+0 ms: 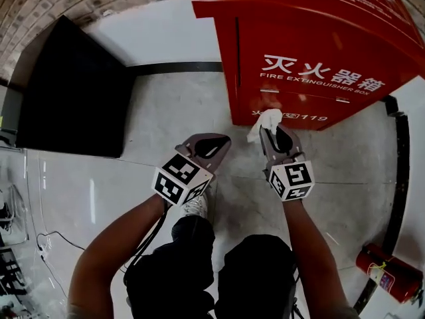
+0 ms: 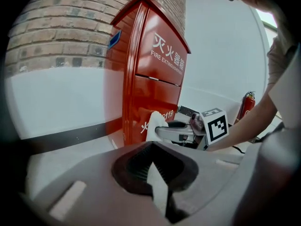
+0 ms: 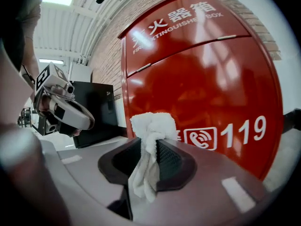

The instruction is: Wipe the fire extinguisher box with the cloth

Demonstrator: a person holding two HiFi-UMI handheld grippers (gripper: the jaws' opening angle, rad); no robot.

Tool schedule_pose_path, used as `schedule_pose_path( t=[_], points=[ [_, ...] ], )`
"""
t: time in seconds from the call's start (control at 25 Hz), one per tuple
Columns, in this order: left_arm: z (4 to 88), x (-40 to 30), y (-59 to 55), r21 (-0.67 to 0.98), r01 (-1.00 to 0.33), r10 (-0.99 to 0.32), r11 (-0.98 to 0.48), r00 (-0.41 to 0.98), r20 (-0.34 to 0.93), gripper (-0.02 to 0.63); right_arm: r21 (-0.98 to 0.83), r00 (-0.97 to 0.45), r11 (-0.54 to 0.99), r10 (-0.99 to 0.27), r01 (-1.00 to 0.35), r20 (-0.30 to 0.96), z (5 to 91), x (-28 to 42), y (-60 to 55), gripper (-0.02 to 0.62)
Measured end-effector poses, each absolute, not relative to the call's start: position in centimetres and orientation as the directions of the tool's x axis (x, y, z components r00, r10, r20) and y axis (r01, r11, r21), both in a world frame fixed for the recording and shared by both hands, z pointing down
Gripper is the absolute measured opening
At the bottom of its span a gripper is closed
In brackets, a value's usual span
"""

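Note:
The red fire extinguisher box (image 1: 312,38) stands on the floor against the wall, with white lettering and "119" on its front. A bunched white cloth (image 1: 265,119) is held in my right gripper (image 1: 271,126), which is shut on it. The cloth sits right at the lower front of the box, beside the "119"; I cannot tell whether it touches. The right gripper view shows the cloth (image 3: 151,128) sticking up between the jaws in front of the box (image 3: 202,79). My left gripper (image 1: 211,140) hangs shut and empty to the left, off the box. From there I see the cloth (image 2: 155,124) and the box (image 2: 155,79).
A black cabinet (image 1: 66,92) stands at the left by the brick wall. A red fire extinguisher (image 1: 388,274) lies on the floor at lower right, beside a black strip (image 1: 398,178). Cables (image 1: 46,241) trail at the left. The person's legs are below the grippers.

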State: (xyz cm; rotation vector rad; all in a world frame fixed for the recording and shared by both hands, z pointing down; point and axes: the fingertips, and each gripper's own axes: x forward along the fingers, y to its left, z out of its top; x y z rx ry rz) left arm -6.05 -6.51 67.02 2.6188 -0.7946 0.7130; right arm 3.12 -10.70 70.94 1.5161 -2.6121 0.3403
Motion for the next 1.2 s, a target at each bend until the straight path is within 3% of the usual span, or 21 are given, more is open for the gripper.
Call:
schedule_pose_path(
  t=[0.36,0.56,0.72,1.2],
  points=[
    [68.7,-9.2,-6.7,0.175,-0.624,-0.439,-0.761,0.694,0.570,0.002,-0.074,-0.654,0.657,-0.721,-0.750,0.230,73.4,-6.0,-10.9,0.112],
    [69.3,-9.7,-6.6,0.176,-0.622,-0.427,-0.763,0.690,0.584,0.001,0.068,-0.687,0.730,-0.667,-0.680,0.288,74.7,-7.4,-10.7,0.112],
    [69.0,-8.5,-6.5,0.186,-0.602,-0.410,-0.776,0.708,0.575,0.002,0.161,-0.666,0.729,-0.677,-0.665,0.315,75.0,-5.4,-10.5,0.112],
    [68.7,-4.8,-5.2,0.181,-0.545,-0.371,-0.818,0.743,0.557,0.002,0.238,-0.456,0.547,-0.820,-0.803,0.345,75.2,7.7,-10.6,0.112]
  ],
)
